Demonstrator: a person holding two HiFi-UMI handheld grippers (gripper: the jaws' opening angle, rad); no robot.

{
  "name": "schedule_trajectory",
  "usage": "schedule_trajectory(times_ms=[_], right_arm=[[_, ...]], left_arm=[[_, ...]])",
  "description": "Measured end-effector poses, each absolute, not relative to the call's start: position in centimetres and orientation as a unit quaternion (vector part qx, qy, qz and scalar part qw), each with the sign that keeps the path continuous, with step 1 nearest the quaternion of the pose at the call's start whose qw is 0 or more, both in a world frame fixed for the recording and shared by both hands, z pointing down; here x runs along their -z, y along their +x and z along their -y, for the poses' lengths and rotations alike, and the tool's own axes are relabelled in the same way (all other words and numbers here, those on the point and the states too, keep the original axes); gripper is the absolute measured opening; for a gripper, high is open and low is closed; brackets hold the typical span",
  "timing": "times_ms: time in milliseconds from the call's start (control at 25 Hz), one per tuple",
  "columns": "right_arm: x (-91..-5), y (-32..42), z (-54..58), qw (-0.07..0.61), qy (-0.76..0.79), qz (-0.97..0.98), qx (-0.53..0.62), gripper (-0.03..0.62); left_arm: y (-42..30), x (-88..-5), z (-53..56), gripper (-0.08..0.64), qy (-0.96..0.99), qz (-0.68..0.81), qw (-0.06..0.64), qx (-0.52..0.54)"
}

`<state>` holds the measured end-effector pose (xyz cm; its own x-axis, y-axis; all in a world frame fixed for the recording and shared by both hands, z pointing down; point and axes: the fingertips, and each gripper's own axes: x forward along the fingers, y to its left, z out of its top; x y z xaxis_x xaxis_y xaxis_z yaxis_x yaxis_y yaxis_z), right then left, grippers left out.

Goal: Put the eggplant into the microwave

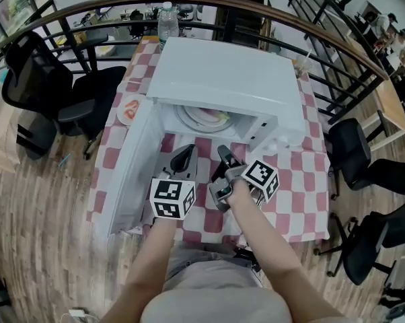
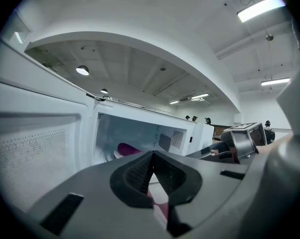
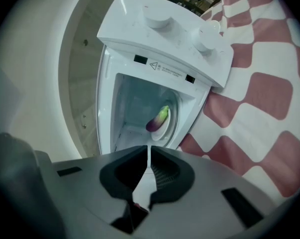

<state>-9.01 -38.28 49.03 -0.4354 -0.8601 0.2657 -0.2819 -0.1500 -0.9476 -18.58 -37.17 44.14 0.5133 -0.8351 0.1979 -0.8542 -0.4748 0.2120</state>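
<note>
The white microwave (image 1: 223,79) stands on the checked table with its door (image 1: 132,173) swung wide to the left. Inside, the purple eggplant (image 3: 158,119) with a green end lies on the turntable plate (image 3: 167,129); the left gripper view catches its purple end (image 2: 127,149), and the head view shows it faintly (image 1: 212,118). My left gripper (image 1: 184,159) (image 2: 153,156) hovers before the opening, jaws together and empty. Beside it, my right gripper (image 1: 224,155) (image 3: 149,151) points at the cavity from outside, its jaws all but touching with nothing between them.
The red-and-white checked cloth (image 1: 290,187) covers the table. A small plate (image 1: 130,110) lies left of the microwave and a water bottle (image 1: 167,20) stands behind it. Office chairs (image 1: 68,93) (image 1: 364,160) flank the table, with a curved railing (image 1: 310,25) beyond.
</note>
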Motion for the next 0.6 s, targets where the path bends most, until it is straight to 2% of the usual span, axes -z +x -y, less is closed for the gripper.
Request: schedule_trajectory(times_ms=[240, 600], right_arm=[[-47.2, -8.5, 36.9, 0.251, -0.445, -0.63, 0.585, 0.025], [-43.7, -9.1, 35.1, 0.236, -0.42, -0.713, 0.509, 0.025]], left_arm=[[-18.0, -43.4, 36.8, -0.002, 0.855, 0.498, 0.143, -0.029], [-17.5, -42.2, 36.1, -0.002, 0.85, 0.51, 0.131, -0.027]])
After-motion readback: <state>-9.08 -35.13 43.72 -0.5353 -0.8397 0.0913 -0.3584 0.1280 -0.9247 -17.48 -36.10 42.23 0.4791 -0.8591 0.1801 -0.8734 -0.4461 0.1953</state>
